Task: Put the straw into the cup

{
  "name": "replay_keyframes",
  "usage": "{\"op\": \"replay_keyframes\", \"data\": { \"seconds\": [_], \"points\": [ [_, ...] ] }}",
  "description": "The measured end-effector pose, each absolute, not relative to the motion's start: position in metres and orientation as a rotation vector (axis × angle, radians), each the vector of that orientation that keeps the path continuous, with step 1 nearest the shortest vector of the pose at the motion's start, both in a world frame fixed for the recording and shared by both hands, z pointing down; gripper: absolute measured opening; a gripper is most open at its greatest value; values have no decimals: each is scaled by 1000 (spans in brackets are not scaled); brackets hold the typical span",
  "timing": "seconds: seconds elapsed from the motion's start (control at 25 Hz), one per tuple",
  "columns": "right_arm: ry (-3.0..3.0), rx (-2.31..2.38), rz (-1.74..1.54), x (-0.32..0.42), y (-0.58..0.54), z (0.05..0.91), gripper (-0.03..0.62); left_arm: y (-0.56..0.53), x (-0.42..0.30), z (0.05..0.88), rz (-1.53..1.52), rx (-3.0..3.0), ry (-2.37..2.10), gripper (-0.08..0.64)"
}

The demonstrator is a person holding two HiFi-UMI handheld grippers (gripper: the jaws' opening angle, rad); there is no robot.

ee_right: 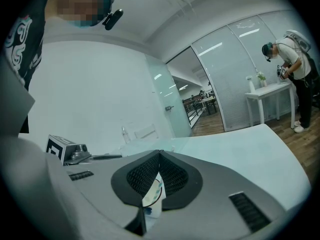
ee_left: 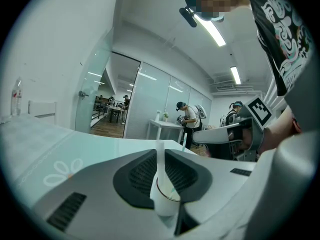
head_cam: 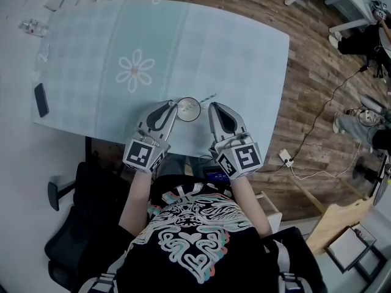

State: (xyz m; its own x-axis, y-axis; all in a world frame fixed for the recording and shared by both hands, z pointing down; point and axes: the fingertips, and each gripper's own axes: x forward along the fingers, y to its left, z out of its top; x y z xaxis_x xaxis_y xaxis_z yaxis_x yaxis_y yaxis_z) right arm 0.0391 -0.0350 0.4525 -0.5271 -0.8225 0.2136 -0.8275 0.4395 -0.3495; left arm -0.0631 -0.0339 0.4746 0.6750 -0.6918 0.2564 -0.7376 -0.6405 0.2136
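A small white cup with a dark rim stands near the front edge of the pale table. A thin straw slants out of the cup toward the upper right. My left gripper is just left of the cup and my right gripper just right of it; neither holds anything. In the left gripper view, the left gripper has a narrow slit between its jaws, and the cup shows through it. The right gripper has its tips together, with the cup visible lower down.
A dark phone lies at the table's left edge and a clear bottle is at the far left corner. A black chair stands beside me. Cables and a power strip lie on the wooden floor to the right. People stand at a far white table.
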Motion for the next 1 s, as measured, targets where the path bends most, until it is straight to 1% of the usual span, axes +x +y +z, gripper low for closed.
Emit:
{"op": "replay_keyframes", "data": {
  "seconds": [1.0],
  "points": [
    [-2629, 1517, 703, 40, -32, 466, 18, -32, -58, 497, 283, 2561, -1096, 74]
  ]
}}
